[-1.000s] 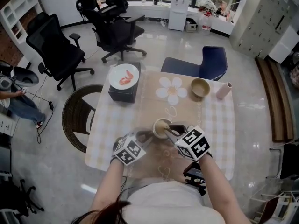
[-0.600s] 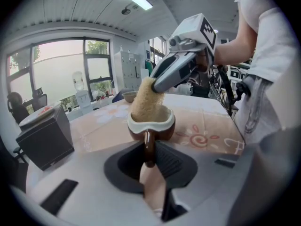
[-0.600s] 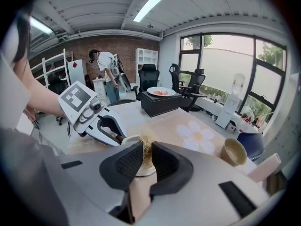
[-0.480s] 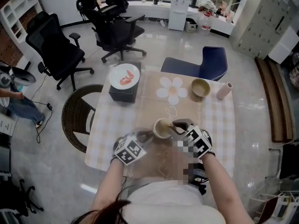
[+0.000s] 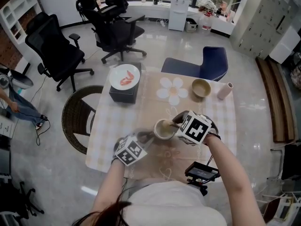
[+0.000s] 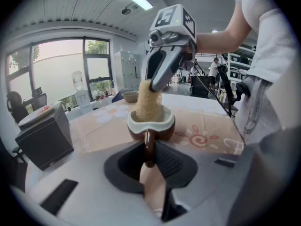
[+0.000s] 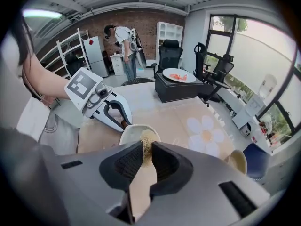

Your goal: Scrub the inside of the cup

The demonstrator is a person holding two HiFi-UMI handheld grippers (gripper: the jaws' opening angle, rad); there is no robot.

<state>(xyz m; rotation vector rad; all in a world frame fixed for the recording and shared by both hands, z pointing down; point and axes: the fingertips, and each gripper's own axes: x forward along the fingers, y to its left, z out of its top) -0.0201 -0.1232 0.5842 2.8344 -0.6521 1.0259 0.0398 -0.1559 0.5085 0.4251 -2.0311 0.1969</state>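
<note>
A brown cup (image 5: 163, 129) with a cream rim stands on the table's near middle. My left gripper (image 5: 149, 136) is shut on the cup's handle (image 6: 148, 147), which stands upright between its jaws (image 6: 149, 158). My right gripper (image 5: 174, 125) comes in from the right and points steeply down over the cup. It is shut on a tan fibrous scrubber (image 6: 146, 102), whose lower end sits inside the cup (image 6: 151, 122). In the right gripper view the scrubber (image 7: 147, 138) pokes out between the jaws (image 7: 147, 152) above the cup's rim (image 7: 128, 134), with the left gripper (image 7: 117, 119) behind it.
A tan bowl (image 5: 201, 87) and a pink vase (image 5: 224, 91) stand at the far right of the table. A white plate with red food (image 5: 124, 76) rests on a black box at the far left. A wicker chair (image 5: 75, 114) and a blue chair (image 5: 207, 64) flank the table.
The right gripper has rolled and tipped more steeply down over the cup, its marker cube shifting up and left. The left gripper and the cup have stayed put.
</note>
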